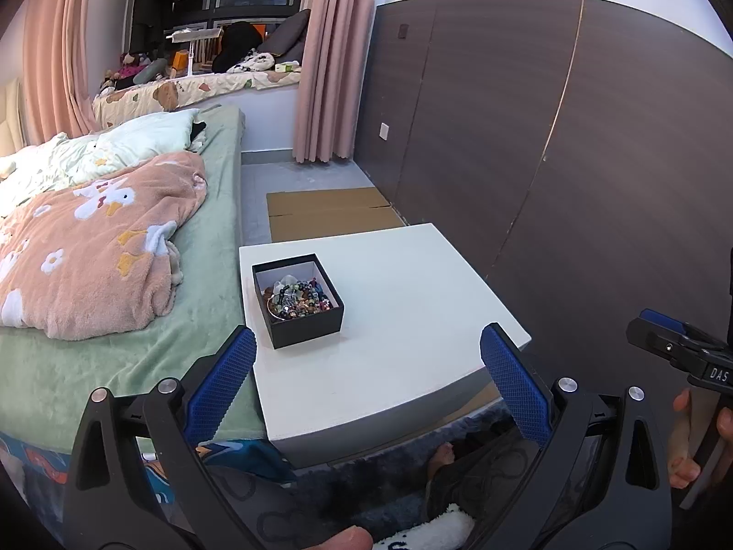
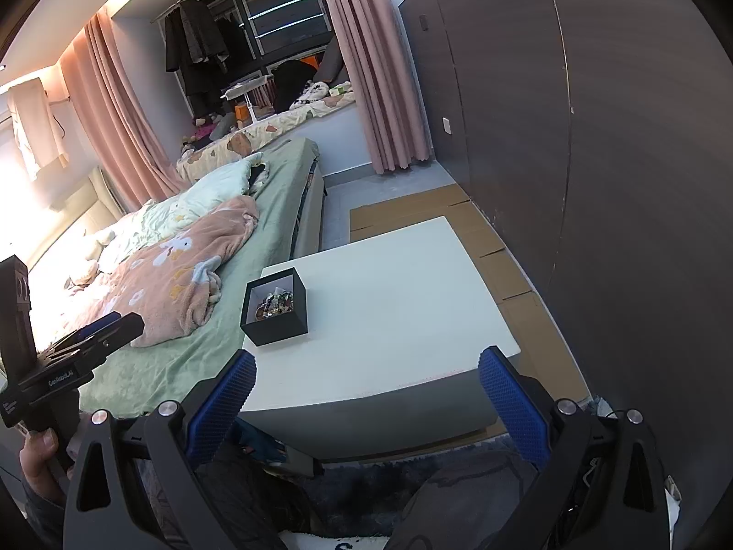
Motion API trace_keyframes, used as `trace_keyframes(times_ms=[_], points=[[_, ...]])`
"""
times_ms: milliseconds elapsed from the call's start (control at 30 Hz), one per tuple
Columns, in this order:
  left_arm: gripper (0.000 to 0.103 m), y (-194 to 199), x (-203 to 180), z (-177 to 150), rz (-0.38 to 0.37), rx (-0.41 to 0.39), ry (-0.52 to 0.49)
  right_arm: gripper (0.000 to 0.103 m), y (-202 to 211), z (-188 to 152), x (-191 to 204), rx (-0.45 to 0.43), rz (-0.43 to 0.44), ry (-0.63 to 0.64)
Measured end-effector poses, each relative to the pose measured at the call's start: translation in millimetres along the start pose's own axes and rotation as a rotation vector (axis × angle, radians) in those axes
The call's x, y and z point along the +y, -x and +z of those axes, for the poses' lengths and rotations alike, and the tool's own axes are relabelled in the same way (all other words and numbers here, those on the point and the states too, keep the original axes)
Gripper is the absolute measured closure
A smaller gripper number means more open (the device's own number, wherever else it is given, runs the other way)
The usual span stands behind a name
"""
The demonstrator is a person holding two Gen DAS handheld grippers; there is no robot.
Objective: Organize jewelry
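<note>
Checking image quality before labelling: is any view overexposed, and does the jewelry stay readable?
Right wrist view: strong glare washes out the bed's head end; box contents small and indistinct. Left wrist view: evenly lit; beads in the box clear. Both bend straight edges.

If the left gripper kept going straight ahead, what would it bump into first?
Probably the bare top of the white square table. The open left gripper aims right of the black square jewelry box, though depth is unclear.

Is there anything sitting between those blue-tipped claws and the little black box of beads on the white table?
Nothing visible does. The open black square box of colourful beaded jewelry stands alone near the bed-side edge of the white table. Both the left gripper and the right gripper are open, hanging short of the table's near edge, with only bare tabletop ahead.
</note>
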State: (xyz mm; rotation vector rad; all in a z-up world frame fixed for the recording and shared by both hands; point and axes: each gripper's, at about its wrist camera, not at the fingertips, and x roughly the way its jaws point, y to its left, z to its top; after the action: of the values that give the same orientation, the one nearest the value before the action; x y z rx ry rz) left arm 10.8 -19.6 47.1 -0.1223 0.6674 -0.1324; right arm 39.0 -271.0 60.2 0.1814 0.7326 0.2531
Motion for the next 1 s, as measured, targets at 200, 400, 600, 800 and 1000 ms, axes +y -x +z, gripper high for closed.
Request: trace_keyframes(times_ms=[200, 400, 600, 800, 1000], points=[[0.005, 0.3, -0.3, -0.5, 0.000, 0.000, -0.001, 0.008, 0.3, -0.4, -0.5, 0.000, 0.000, -0.002], [0.005, -0.9, -3.5, -1.5, -0.018, 0.004, -0.011, 0.008, -0.6, -0.2, -0.3, 0.002, -0.002, -0.001], [0.005, 0.0, -7.8, -2.5, -0.018, -0.012, -0.035, 0.008, -5.1, -3.8, -5.1, 0.018, -0.005, -0.008], [0.005, -2.9, -5.4, -1.7, -0.018, -0.007, -0.028, 0.008, -7.0, -4.3, -4.7, 0.022, -0.001, -0.011], [0.005, -6.5, -3.4, -0.5, -0.014, -0.007, -0.025, 0.008, -12.2, -6.8, -4.3, 0.029, -0.003, -0.016]])
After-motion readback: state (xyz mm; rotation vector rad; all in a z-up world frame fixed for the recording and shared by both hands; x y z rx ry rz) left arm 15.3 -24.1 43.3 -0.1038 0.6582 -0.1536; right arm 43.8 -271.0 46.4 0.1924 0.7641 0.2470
